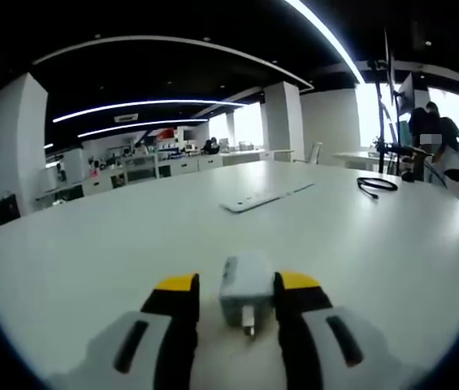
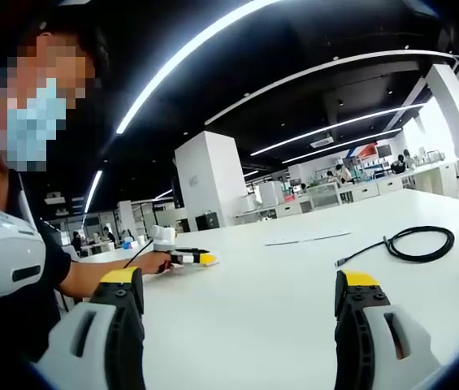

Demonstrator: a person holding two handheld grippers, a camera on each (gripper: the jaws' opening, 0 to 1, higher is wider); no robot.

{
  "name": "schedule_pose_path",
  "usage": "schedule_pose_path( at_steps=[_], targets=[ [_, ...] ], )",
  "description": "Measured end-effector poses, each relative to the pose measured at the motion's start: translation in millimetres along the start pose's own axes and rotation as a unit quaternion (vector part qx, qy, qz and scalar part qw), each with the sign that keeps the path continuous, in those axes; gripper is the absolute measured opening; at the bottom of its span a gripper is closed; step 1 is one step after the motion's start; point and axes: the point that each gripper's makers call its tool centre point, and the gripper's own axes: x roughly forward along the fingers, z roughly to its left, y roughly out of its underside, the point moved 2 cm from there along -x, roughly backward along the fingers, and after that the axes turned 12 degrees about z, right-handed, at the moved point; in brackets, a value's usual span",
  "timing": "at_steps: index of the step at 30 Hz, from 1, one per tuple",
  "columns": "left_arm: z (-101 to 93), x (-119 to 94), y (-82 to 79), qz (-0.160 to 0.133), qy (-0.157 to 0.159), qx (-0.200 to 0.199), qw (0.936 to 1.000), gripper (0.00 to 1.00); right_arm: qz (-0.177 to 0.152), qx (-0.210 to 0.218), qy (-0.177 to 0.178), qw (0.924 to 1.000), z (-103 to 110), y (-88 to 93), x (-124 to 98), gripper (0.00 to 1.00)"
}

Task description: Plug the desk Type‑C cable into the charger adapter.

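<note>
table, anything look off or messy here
Nothing stands out. The adapter sits between the left gripper's jaws, touching the right-hand one, on the white table. The cable lies loosely coiled ahead of the open right gripper, its plug end free. A flat white strip lies further back. No spill or damage shows.

In the left gripper view the charger adapter [image 1: 246, 294] is partly covered on its right flank by the tongs' arm, and whether it is pinched or merely touched cannot be told. The cable [image 1: 377, 185] on the desk [image 1: 115, 244] is too small there to make out its plug. In the right gripper view the plug end [image 2: 341, 262] is tiny and blurred.
</note>
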Motion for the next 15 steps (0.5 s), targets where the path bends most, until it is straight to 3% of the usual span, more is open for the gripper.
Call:
schedule_pose_path(
  at_steps=[15],
  targets=[
    [-3.2,16,-0.4,0.016,0.018,0.014,0.9996,0.33,0.004,-0.002,0.003,1.0000,-2,-2.1,1,0.99]
  ],
)
